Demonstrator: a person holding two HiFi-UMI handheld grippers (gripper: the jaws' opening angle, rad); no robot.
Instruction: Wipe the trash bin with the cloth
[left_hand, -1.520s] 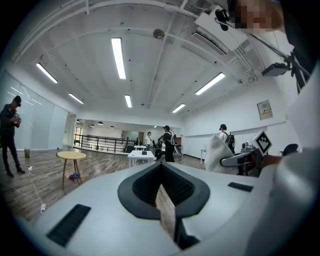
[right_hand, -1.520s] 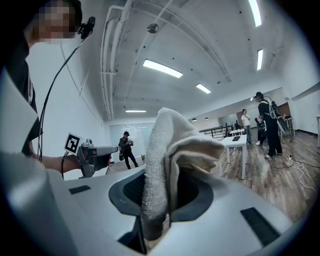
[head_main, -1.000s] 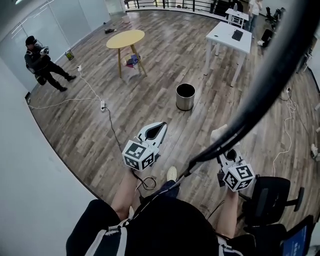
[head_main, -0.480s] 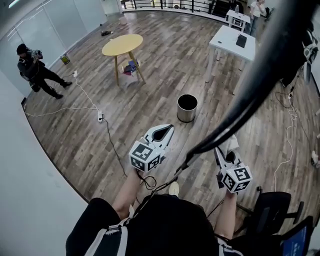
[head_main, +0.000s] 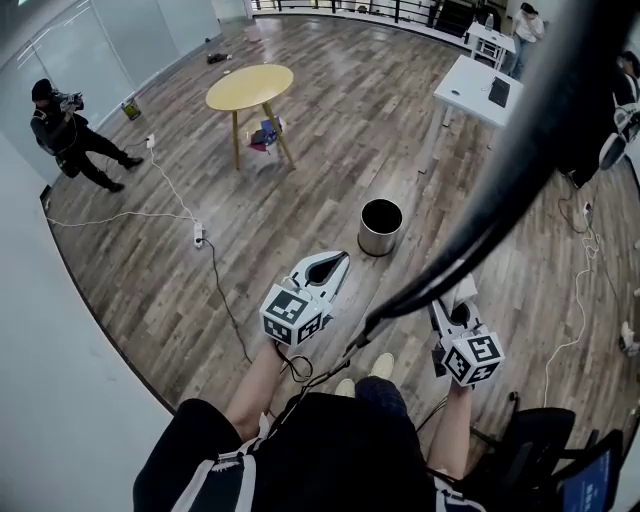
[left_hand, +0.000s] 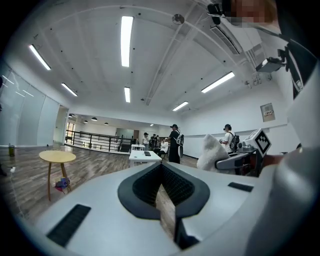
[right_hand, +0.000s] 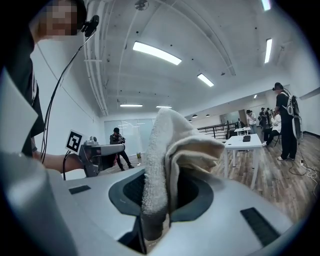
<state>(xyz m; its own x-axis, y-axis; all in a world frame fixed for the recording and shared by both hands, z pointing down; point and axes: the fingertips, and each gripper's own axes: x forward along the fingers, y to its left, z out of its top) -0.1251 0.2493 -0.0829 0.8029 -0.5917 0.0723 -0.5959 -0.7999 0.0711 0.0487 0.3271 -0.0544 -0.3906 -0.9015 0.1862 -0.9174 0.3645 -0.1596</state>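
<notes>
**Right gripper clamped on cloth; bin untouched on the floor**

Your right gripper has its jaws closed on the cloth. The cloth is a pale, folded terry towel that stands up out of the jaws and fills the centre of the right gripper view. In the head view the same gripper sits at lower right, with the cloth showing as a white tuft at its tip.

Your left gripper has its jaws brought together at the tips, and nothing is held between them. Only wood floor shows through the slot behind them. In the head view it is at lower centre, pointing toward the upper right.

The trash bin is a round metal can with a dark inside. It stands upright on the plank floor just above centre of the head view, apart from both grippers.

A round yellow table is at upper left and a white desk at upper right. A person in black stands at the far left edge.
</notes>
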